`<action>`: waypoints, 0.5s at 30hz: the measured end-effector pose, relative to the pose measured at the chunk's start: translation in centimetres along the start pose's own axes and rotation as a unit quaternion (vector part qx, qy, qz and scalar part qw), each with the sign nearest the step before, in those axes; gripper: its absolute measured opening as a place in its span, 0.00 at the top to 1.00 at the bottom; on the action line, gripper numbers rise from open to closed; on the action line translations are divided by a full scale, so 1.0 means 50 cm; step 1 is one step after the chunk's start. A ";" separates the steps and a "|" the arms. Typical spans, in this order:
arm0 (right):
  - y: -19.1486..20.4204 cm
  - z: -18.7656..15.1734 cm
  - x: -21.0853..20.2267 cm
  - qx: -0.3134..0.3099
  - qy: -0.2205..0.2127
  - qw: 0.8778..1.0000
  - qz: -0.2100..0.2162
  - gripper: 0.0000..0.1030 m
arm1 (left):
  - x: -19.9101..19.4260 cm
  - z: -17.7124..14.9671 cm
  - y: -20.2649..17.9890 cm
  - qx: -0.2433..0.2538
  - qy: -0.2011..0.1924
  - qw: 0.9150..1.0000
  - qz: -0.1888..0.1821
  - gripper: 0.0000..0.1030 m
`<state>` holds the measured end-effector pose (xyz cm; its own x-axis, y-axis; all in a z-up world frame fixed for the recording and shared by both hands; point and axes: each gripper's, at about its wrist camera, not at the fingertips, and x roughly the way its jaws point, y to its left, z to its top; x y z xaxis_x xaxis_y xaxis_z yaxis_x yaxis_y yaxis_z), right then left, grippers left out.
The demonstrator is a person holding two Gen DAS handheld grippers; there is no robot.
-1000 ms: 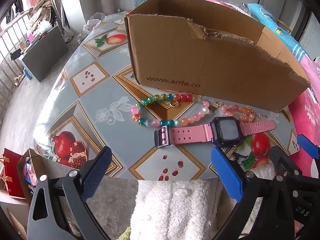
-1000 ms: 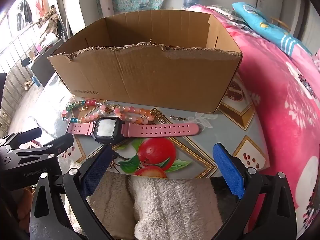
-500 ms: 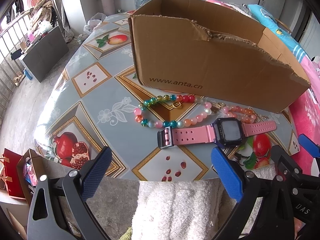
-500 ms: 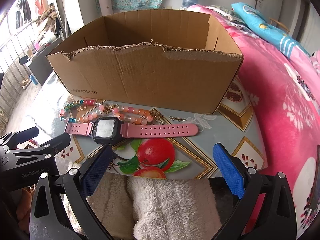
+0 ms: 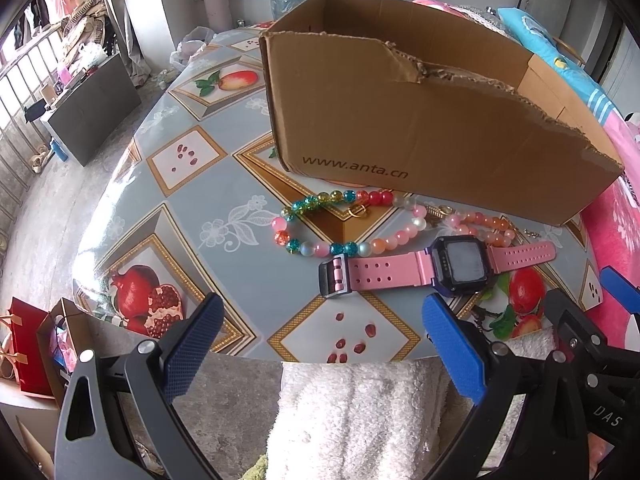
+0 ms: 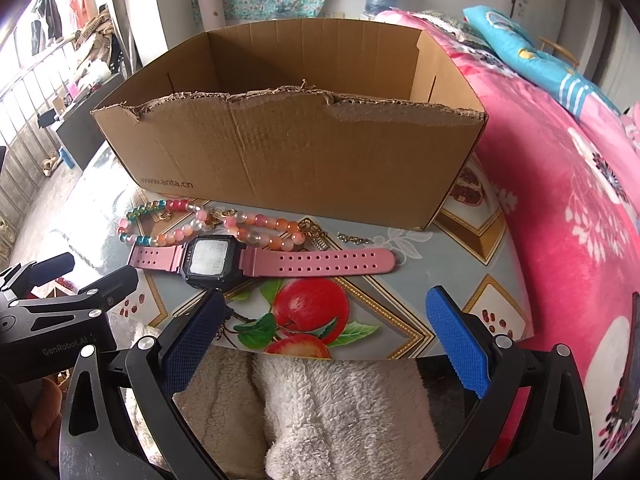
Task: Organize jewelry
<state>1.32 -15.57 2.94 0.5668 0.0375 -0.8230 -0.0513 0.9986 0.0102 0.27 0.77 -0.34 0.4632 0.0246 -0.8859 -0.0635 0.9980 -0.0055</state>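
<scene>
The pink watch (image 6: pixel 256 258) lies flat on the table (image 5: pixel 168 216), just in front of the cardboard box (image 6: pixel 304 160), and the bead bracelets (image 5: pixel 344 220) lie between the watch and the box, touching the watch. The box looks empty from here, so the job seems only just started. A good first move would be to pick up the watch by its strap, not its screen, lift it over the torn front wall, and set it down inside. The beads may drag along, so lift slowly. The left tongs (image 5: pixel 320 344) and the right tongs (image 6: pixel 322 336) are both wide open and hold nothing. Both hang low at the near table edge, pointing at the jewelry.
</scene>
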 end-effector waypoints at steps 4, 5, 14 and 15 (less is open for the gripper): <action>0.000 -0.001 0.000 0.000 0.000 1.000 0.000 0.07 | 0.000 -0.001 0.001 -0.001 0.001 1.000 0.003 0.06; 0.003 0.001 0.001 0.000 0.001 1.000 0.000 0.07 | 0.000 -0.001 0.001 -0.001 0.001 1.000 0.004 0.06; 0.010 -0.002 -0.002 -0.003 0.001 1.000 -0.005 0.06 | -0.005 -0.005 0.001 0.000 0.000 1.000 0.010 0.06; 0.009 -0.003 -0.003 -0.004 0.000 1.000 -0.006 0.06 | -0.006 -0.006 0.000 0.000 0.000 1.000 0.010 0.06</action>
<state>1.07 -15.15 2.98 0.5669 0.0258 -0.8234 -0.0505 0.9987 -0.0035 -0.13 0.76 -0.20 0.4618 0.0450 -0.8858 -0.0723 0.9973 0.0129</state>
